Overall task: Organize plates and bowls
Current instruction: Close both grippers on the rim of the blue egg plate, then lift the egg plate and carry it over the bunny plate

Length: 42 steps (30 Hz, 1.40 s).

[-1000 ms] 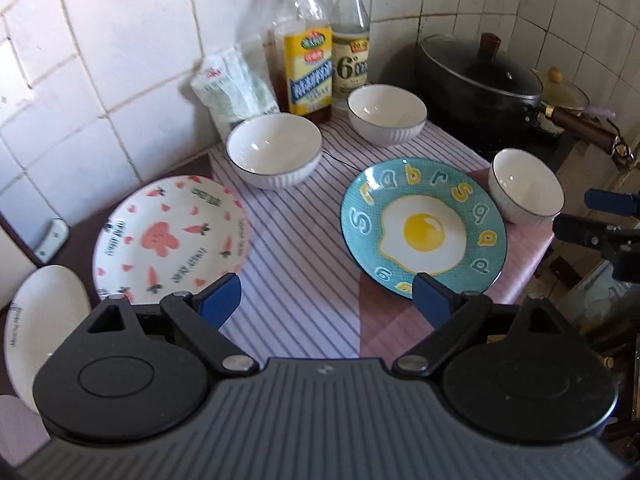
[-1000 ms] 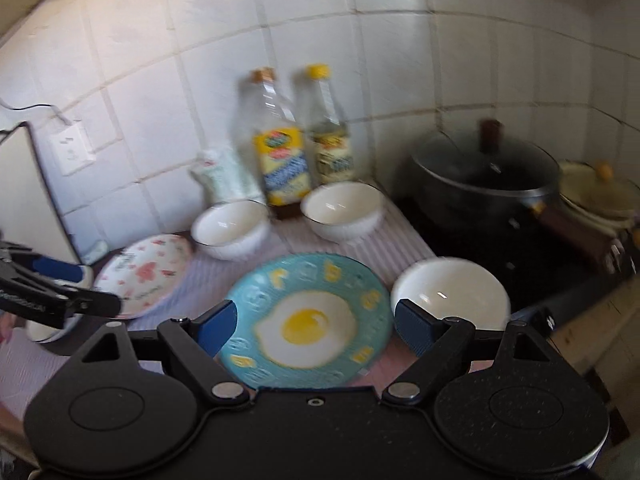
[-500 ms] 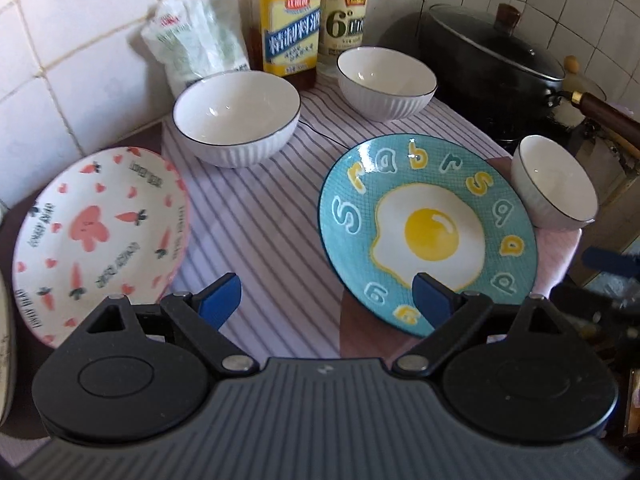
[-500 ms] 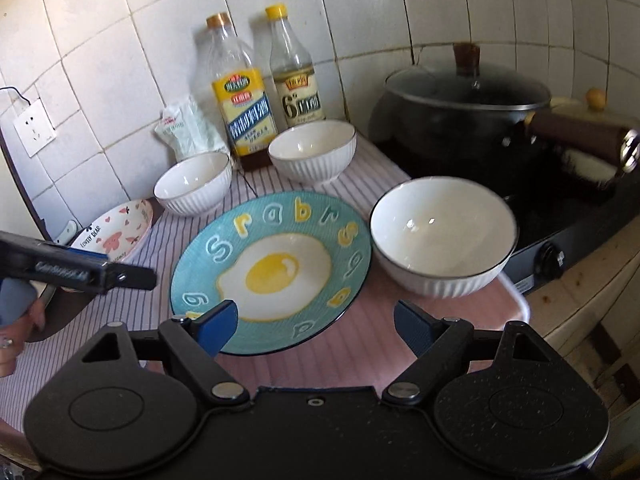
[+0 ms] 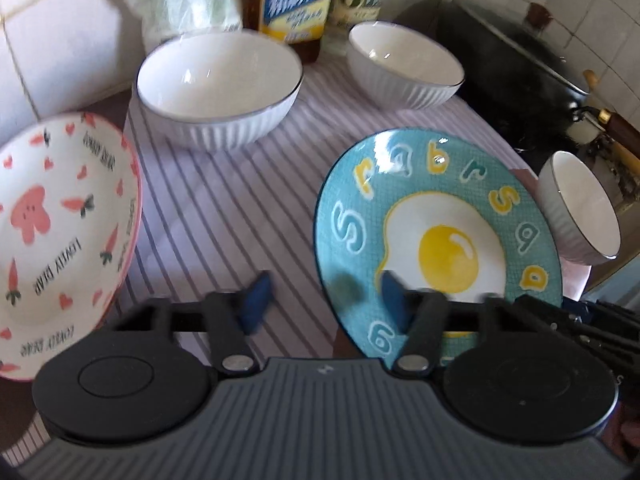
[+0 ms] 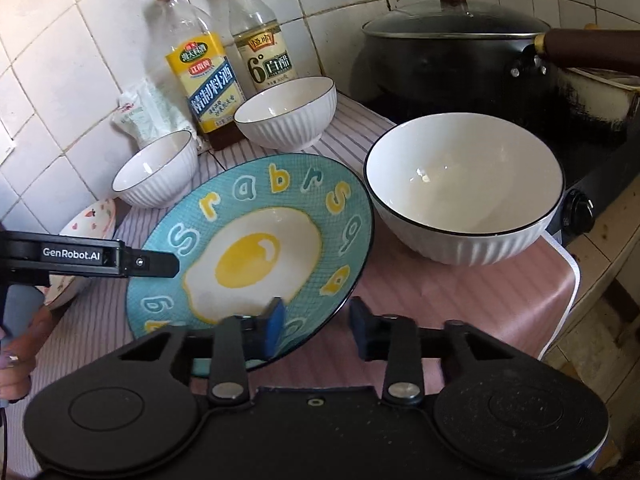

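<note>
- The teal round plate with a fried-egg picture lies mid-cloth; its near rim sits between the closing jaws of both the left gripper and the right gripper, neither pad yet pressing.
- Both grippers are lower and narrower than a second ago.
- The pink-rimmed carrot plate reads "LOVELY BEAR".

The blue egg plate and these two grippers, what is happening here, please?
A person holds a gripper in each hand over a striped cloth. Both are closing on the near rim of the blue egg plate: the left gripper and the right gripper each have the rim between their fingers, not yet clamped. Three white ribbed bowls and a pink carrot plate sit untouched.
</note>
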Tool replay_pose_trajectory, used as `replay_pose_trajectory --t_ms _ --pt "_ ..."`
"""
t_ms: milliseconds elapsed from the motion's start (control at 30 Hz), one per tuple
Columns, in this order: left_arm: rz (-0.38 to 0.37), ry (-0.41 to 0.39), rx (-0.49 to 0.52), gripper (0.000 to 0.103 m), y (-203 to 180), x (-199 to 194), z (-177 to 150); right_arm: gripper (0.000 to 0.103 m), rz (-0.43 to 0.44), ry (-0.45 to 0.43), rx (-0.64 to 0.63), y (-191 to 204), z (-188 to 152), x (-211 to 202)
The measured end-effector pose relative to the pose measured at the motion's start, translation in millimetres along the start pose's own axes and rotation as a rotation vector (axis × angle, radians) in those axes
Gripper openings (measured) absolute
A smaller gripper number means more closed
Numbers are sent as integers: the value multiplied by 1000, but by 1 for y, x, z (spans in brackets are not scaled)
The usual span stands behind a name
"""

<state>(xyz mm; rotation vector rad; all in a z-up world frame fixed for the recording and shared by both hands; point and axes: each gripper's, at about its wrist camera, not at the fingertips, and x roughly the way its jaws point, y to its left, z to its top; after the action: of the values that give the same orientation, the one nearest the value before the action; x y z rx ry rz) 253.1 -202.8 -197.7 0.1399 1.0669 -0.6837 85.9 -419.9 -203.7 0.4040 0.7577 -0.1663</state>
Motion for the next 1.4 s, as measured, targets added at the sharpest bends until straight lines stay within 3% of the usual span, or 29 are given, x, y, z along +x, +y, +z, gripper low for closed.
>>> replay_pose_trajectory --t_ms 33,200,367,500,867,1400 --pt "-4 -8 -2 36 2 -1 0 28 2 -5 12 -1 0 1" --pt "-92 5 -8 17 7 0 0 26 22 3 73 -7 1 2" --pt "-92 0 -7 19 4 2 -2 27 29 8 103 -9 2 6" --pt "-119 14 -74 18 11 3 -1 28 32 0 90 -9 2 7" --pt "-130 60 -88 18 18 -5 -3 28 37 31 -78 5 16 -6" --pt "-57 29 -143 19 34 -96 -22 28 157 49 -172 41 25 -45"
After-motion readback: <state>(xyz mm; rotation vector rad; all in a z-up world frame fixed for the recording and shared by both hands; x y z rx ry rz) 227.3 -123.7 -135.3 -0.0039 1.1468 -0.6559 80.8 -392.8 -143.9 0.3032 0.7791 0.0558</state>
